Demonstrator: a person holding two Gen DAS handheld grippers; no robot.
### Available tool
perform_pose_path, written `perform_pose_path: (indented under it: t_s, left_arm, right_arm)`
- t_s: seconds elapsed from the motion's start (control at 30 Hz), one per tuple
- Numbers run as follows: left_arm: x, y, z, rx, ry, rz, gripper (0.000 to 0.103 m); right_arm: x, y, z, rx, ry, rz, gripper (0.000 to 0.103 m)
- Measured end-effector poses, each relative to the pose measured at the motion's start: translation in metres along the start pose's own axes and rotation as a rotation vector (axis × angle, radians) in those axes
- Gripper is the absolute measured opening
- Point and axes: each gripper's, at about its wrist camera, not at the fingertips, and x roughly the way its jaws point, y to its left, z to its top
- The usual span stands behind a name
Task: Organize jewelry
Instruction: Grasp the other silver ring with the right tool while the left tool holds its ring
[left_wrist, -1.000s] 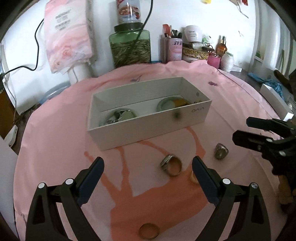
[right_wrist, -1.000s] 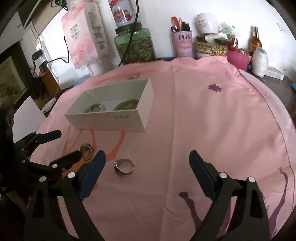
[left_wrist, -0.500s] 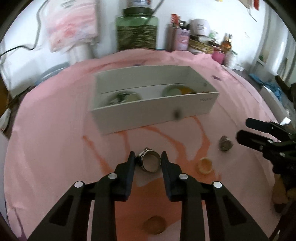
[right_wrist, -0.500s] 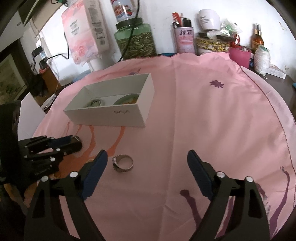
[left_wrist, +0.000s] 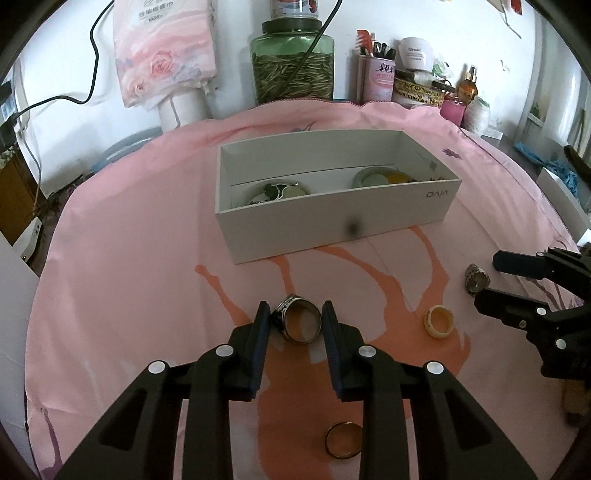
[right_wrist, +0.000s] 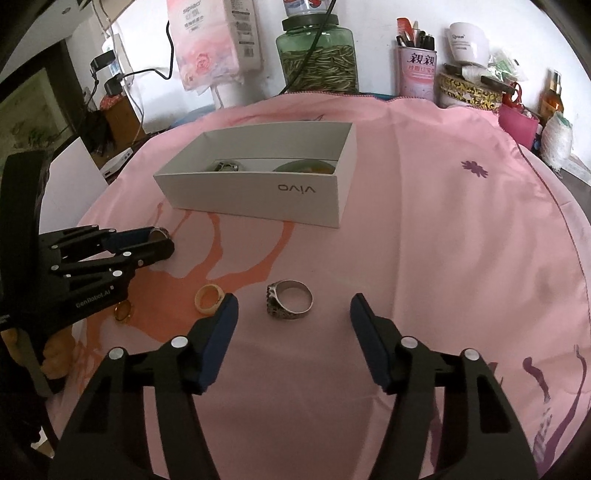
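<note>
Fingers of your left gripper (left_wrist: 296, 320) sit closed in on either side of a patterned silver ring (left_wrist: 297, 322), which lies on the pink cloth (left_wrist: 122, 280) in front of the white box (left_wrist: 332, 218); contact looks made, though the pad faces hide the exact touch. Your right gripper (right_wrist: 293, 312) is spread wide around a silver signet ring (right_wrist: 290, 299), touching nothing. A cream ring (right_wrist: 209, 298) lies just beside its left finger. A gold band (right_wrist: 122, 311) is partly covered by the left gripper's body. Inside the box, two round dishes are half cut off by the near wall; their contents are hard to read. Far desk edge: green jar (left_wrist: 291, 66), pink tin (left_wrist: 376, 79).
</note>
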Motion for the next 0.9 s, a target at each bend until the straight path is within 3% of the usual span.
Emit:
perform_pose_path:
  t_s: [0.07, 0.17, 0.23, 0.27, 0.9]
  left_arm:
    - [0.000, 0.000, 0.000, 0.007, -0.003, 0.007, 0.029]
    - [-0.001, -0.002, 0.000, 0.019, -0.008, 0.020, 0.029]
    - [-0.001, -0.003, -0.001, 0.020, -0.008, 0.021, 0.029]
    - [-0.001, -0.003, -0.001, 0.020, -0.009, 0.020, 0.029]
    - [-0.008, -0.007, -0.001, 0.026, -0.046, 0.041, 0.028]
  right_arm:
    - [0.002, 0.001, 0.002, -0.001, 0.001, -0.007, 0.060]
    - [0.007, 0.004, 0.007, -0.020, 0.007, -0.050, 0.050]
    - [0.008, 0.008, 0.007, -0.040, 0.009, -0.070, 0.029]
    - [0.008, 0.009, 0.006, -0.050, 0.010, -0.073, 0.026]
    - [-0.003, 0.006, 0.005, -0.039, -0.051, -0.039, 0.026]
